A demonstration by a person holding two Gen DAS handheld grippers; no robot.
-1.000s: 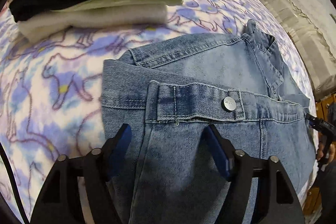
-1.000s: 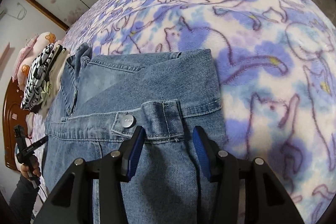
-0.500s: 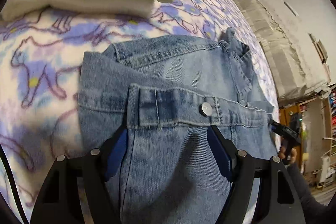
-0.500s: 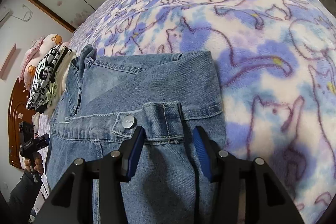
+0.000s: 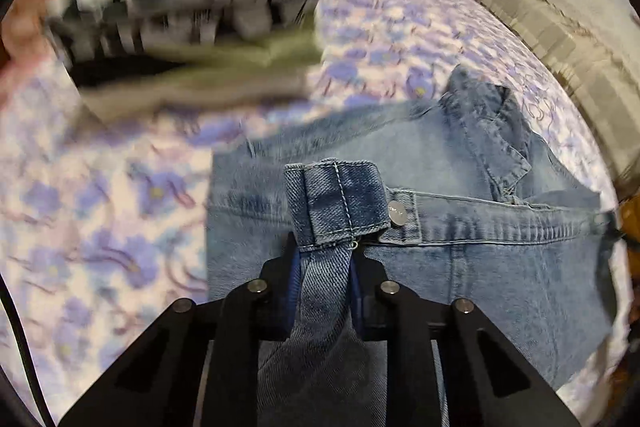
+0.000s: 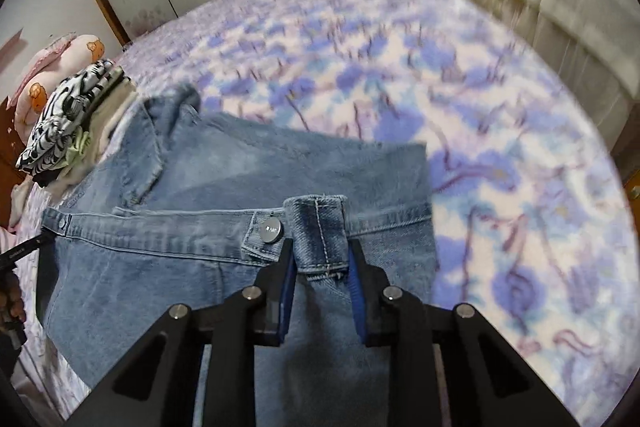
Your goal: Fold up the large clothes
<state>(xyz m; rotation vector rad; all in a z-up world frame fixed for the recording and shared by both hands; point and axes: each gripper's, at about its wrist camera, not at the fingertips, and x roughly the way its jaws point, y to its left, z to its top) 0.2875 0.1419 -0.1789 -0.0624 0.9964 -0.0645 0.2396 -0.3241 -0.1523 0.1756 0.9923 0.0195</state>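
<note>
Pinching denim jacket (image 5: 460,163), left claw (image 5: 325,259), right claw (image 6: 322,259)

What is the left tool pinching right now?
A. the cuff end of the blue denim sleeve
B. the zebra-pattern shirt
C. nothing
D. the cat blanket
A: the left tool has just closed, and the denim sleeve cuff is squeezed between its blue pads.

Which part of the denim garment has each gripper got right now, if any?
Both hold the denim jacket. The left gripper and the right gripper have just closed, each pinching a bunched sleeve just behind its cuff.
</note>
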